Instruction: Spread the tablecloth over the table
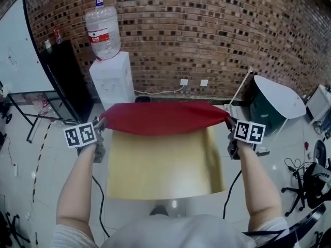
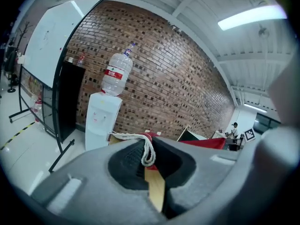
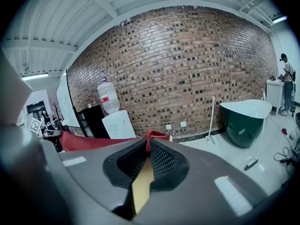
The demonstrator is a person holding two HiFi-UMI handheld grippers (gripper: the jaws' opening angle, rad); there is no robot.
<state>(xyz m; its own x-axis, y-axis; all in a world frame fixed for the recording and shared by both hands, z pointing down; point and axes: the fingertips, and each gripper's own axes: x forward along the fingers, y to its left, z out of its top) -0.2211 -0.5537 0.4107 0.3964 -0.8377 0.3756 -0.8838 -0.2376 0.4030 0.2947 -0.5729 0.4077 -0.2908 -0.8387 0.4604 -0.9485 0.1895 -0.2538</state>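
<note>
Head view: red tablecloth (image 1: 163, 119) hangs stretched side to side between left gripper (image 1: 100, 124) and right gripper (image 1: 229, 122), over the desk's (image 1: 160, 174) far end.
Left gripper view: jaws pinch a tablecloth corner and its white cord (image 2: 148, 150).
Right gripper view: jaws pinch the opposite corner.

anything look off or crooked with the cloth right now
Nothing is spilled or damaged. The red tablecloth stretches as a bunched band across the far end of the table, pinched at its ends by the left hand-held gripper and right hand-held gripper, so most of the top is bare. A white cord loops loose at the left jaws.
</note>
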